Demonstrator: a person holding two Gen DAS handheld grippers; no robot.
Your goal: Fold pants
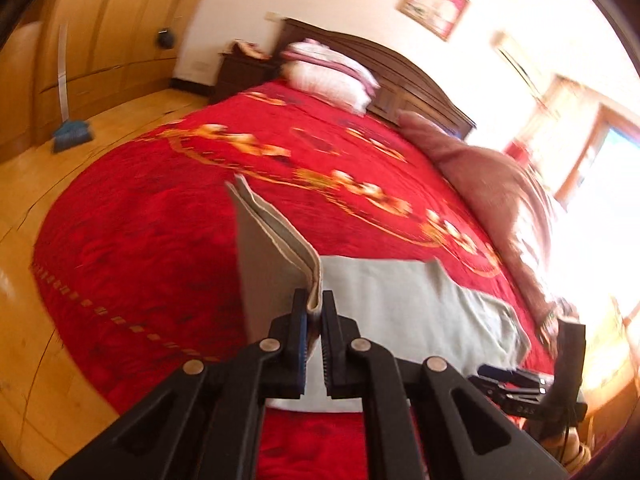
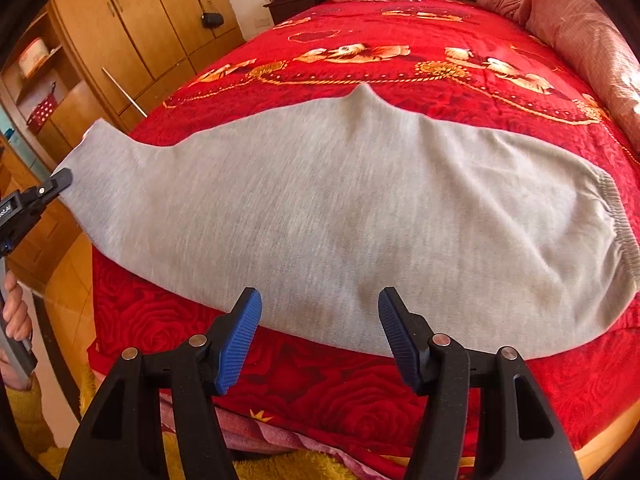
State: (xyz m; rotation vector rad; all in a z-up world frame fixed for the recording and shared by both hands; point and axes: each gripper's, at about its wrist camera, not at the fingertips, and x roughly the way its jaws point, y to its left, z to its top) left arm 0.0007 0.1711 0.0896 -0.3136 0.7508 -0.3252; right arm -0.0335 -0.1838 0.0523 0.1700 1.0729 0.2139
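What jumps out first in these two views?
The grey pants lie spread across the red bedspread, elastic waistband to the right in the right wrist view. The left gripper is shut on the leg-end hem and holds it raised off the bed. The right gripper hangs open over the near edge of the pants, holding nothing.

Both wrist views look steeply down, close over the bed [image 1: 160, 200]; left blurred, seemingly higher; both show the pants [image 2: 320, 208].
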